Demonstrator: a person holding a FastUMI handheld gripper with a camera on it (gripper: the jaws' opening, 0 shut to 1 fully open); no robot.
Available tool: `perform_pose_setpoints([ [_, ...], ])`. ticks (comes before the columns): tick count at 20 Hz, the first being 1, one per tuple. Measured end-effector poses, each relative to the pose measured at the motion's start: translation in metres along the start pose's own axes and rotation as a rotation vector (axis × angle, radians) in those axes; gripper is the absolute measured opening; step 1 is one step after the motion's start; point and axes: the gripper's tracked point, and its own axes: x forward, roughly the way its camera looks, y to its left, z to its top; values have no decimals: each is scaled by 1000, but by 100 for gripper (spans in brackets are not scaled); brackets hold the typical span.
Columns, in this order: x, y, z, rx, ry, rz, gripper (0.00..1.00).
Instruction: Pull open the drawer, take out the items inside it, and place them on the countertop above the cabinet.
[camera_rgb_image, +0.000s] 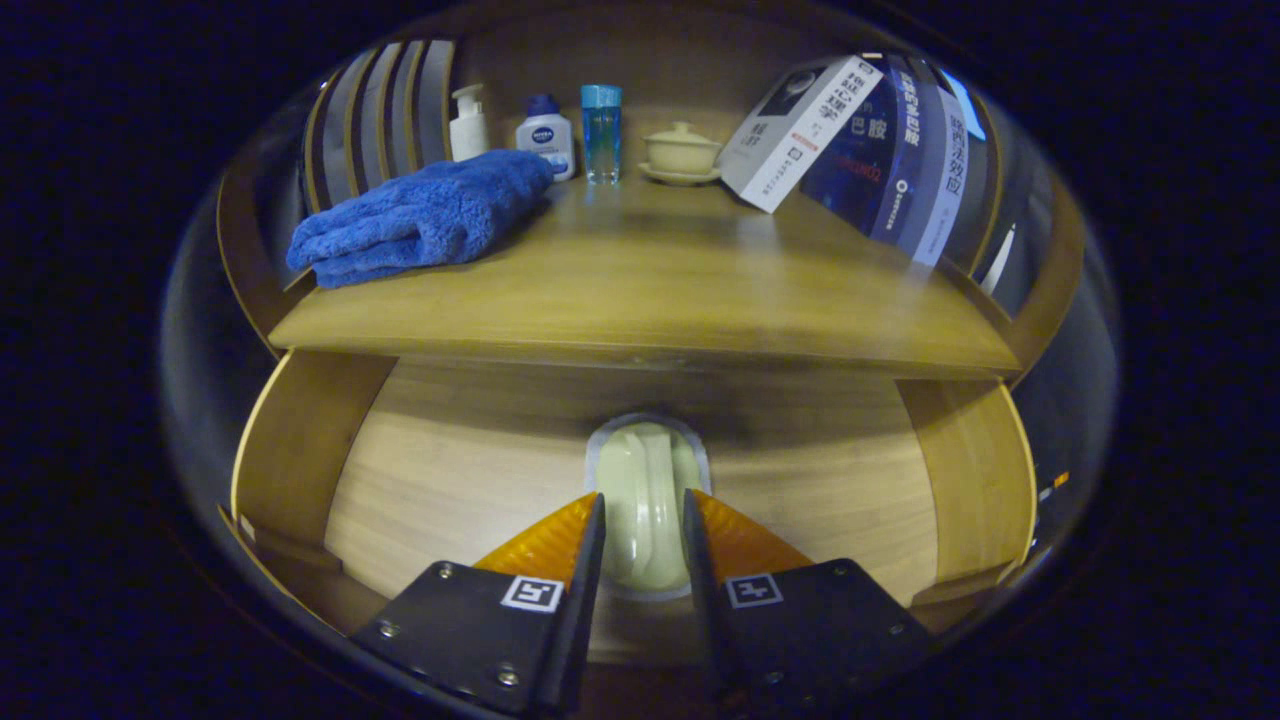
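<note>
Blue towel (425, 218) at the countertop's (650, 290) left edge, bottles and a lidded cup (682, 151) along its back edge, books (860, 130) at right, gripper (643, 535) fingers squeezed onto the pale item (645, 490) (a pale roundish thing) in the open drawer (450, 480) below.

Wooden cabinet (300, 450) with warm-toned side panels, slatted wooden rack (380, 110) behind, dim booth lighting

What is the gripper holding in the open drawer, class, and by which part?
The gripper is closed on a pale green oblong item lying in the drawer, with one finger on each long side at its near end.
</note>
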Motion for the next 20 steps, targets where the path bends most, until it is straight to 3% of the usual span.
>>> perform_pose_setpoints([
  [3,5,-5,-1,27,9,-1,45],
  [5,4,-4,0,38,16,9,16],
  [8,-4,3,-3,7,14,26,16],
  [9,-9,8,-5,-3,7,33,9],
  [20,-101,11,14,28,-169,8,9],
])
